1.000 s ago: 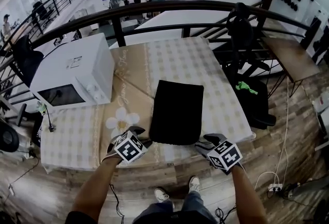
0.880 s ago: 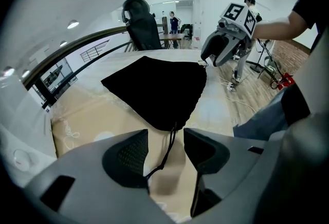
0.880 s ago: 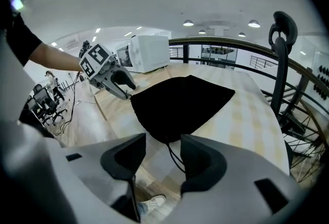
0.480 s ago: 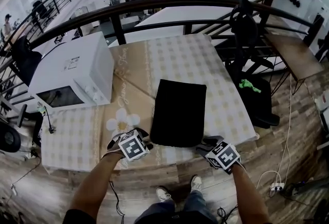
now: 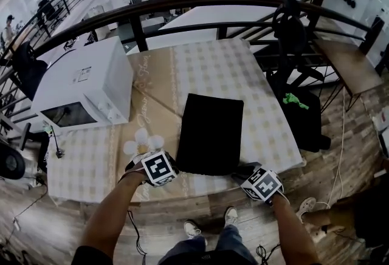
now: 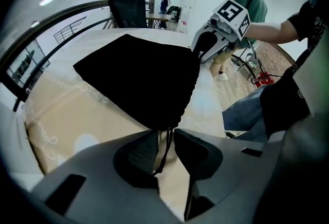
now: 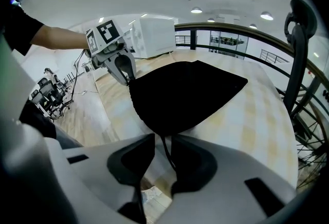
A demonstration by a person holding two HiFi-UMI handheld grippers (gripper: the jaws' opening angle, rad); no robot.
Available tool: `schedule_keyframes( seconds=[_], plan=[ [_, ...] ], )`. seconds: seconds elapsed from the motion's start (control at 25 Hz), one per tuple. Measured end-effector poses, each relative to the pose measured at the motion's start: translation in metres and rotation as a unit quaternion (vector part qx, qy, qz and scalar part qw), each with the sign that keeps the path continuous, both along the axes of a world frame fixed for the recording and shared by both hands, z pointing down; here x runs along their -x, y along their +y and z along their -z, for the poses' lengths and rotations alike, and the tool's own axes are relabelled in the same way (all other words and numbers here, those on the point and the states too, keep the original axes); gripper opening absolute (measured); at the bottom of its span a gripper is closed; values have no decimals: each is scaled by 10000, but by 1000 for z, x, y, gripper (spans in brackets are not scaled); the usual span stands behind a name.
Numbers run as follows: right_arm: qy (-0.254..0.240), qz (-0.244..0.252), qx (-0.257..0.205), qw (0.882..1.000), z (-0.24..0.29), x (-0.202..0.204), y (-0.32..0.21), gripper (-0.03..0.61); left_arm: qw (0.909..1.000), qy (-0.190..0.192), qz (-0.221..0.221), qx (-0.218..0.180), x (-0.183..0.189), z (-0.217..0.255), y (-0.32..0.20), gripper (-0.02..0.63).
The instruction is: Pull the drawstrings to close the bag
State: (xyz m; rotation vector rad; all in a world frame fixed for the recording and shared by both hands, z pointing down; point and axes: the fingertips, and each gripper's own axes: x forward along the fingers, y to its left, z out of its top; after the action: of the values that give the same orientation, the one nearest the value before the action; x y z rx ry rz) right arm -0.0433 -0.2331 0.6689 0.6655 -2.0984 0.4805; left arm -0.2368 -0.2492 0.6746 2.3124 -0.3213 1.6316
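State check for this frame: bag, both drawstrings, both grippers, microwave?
bag: flat on the table, mouth not cinched.
left gripper: jaws have just been closing, apart; left drawstring between them, unpinched.
right gripper: jaws have just been closing, apart; right drawstring between them, unpinched.
microwave: door shut.

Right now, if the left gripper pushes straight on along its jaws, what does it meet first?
The drawstring, lying between the left gripper's jaws, which have just been closing; right beyond it the black bag's gathered corner. Depth there is hard to judge.
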Motion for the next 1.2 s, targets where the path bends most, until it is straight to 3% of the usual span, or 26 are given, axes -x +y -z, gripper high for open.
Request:
schedule_keyframes(
  seconds=[0.28,0.68,0.96,1.2],
  plan=[
    [65,-79,-97,9999,-1,-4,-1,32,9999,-167,16,0,-1,0,3,38],
    [-33,-103,-229,9997,11,-4,-3,25,9985,-259,184,-435,-2,6,3,26],
    [-112,-150,-571,9982,39,-4,-14,25,9929,-163,548,-1041,-1,37,-15,25],
    [-147,-212,-953,9951,69,-7,-33,25,9803,33,1005,-1702,1,78,-37,25]
  ],
)
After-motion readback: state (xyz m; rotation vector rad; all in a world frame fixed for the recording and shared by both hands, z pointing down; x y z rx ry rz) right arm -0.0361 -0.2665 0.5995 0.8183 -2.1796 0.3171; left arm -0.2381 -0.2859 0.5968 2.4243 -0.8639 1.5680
